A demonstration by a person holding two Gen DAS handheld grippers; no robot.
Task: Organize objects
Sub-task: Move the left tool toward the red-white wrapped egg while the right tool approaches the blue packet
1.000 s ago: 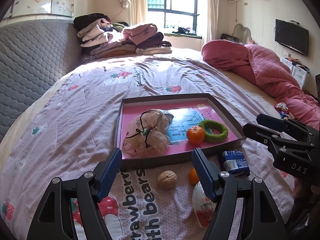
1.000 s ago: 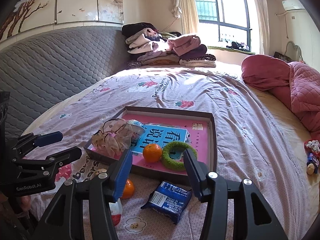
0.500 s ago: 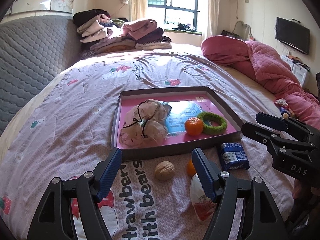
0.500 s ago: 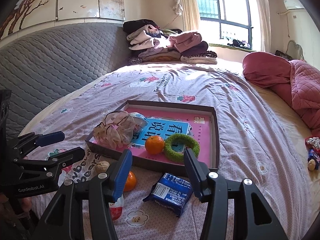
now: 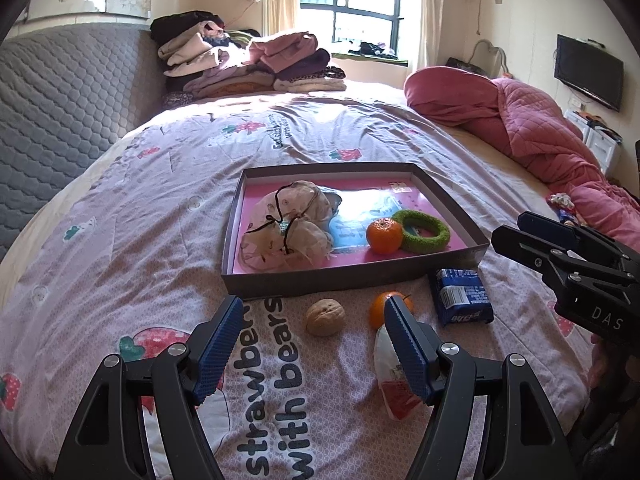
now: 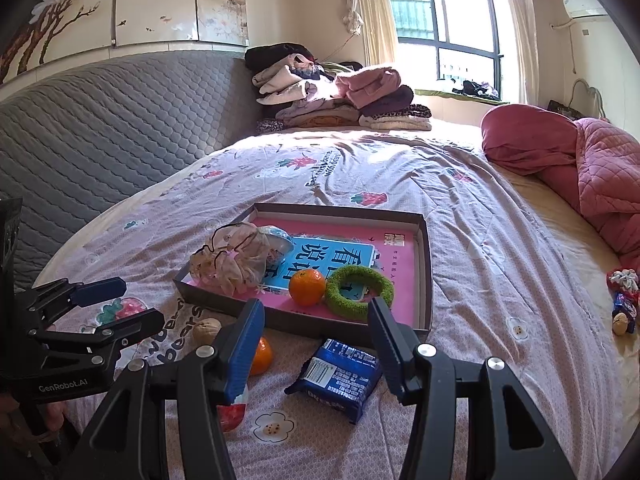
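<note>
1. Grippers: left gripper [image 5: 314,332] and right gripper [image 6: 316,332] hover spread, pinching nothing, ready to pick.
2. Walnut [image 5: 325,317], loose orange [image 5: 379,307], blue packet [image 6: 339,376] lie on the bed [image 5: 120,240], unsorted.
3. Tray [image 5: 320,282] beyond already gathers another orange [image 5: 384,235] and a green ring [image 5: 421,231].

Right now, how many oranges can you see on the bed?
2. One orange sits inside the tray, touching the green ring. The other orange lies on the bedspread in front of the tray, partly hidden behind gripper fingers. More could be hidden.
</note>
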